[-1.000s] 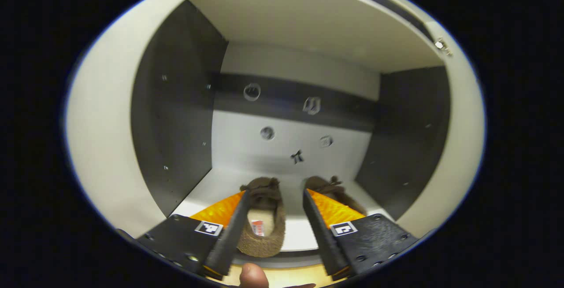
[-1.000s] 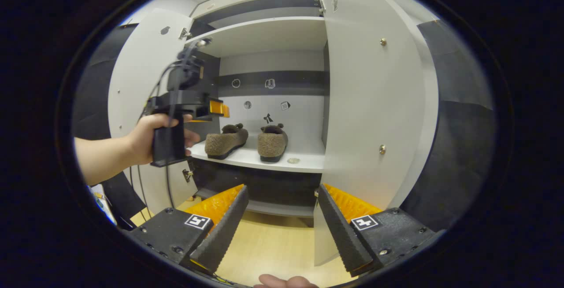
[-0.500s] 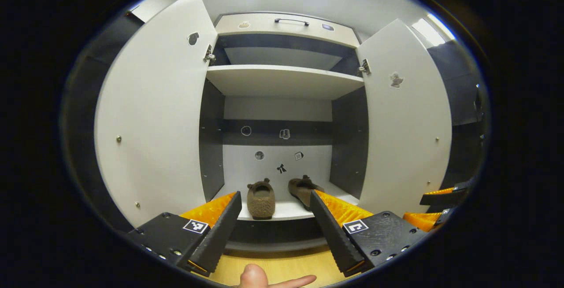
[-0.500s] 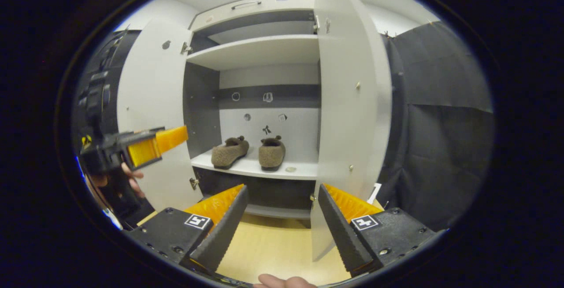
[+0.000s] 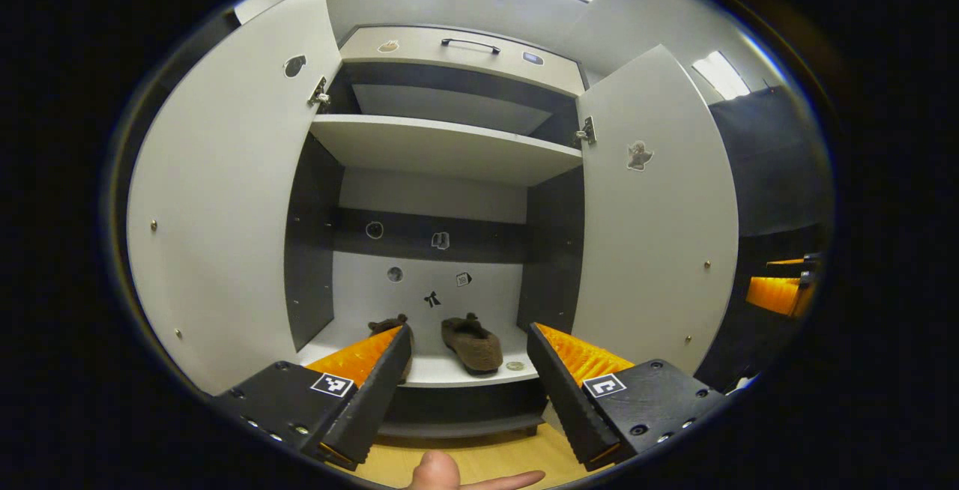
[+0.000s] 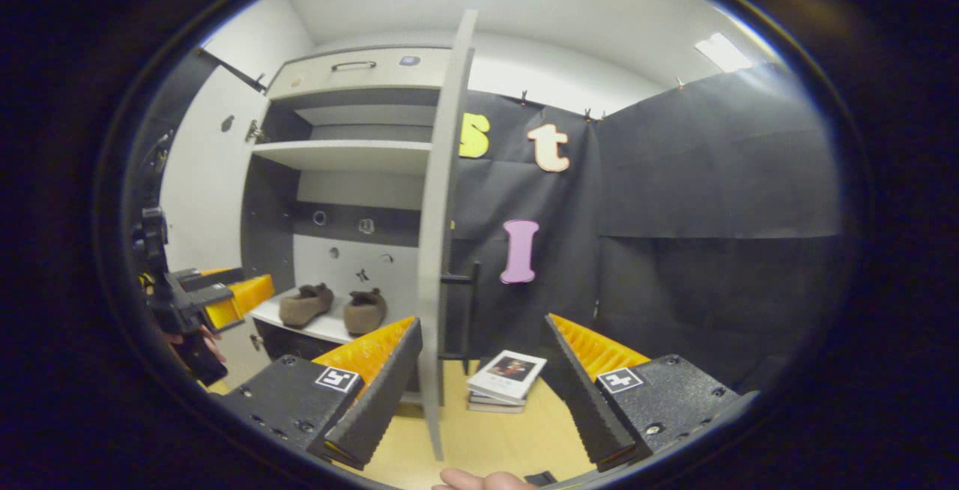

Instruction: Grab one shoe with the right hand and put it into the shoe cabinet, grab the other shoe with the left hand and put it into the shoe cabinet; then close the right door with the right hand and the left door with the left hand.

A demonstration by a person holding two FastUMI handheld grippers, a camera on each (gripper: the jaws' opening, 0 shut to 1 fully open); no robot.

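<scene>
The left gripper [image 5: 468,381] is held with its fingers spread wide and nothing between them, facing the open white shoe cabinet [image 5: 442,147]. Two brown fuzzy slippers [image 5: 472,342] are seen side by side on the cabinet's lower shelf, both doors standing open. The right gripper [image 6: 479,377] is likewise spread wide and empty, pointed at the edge of the white right door [image 6: 438,250]. A small stack of books [image 6: 503,380] lies on the floor beyond that door.
</scene>
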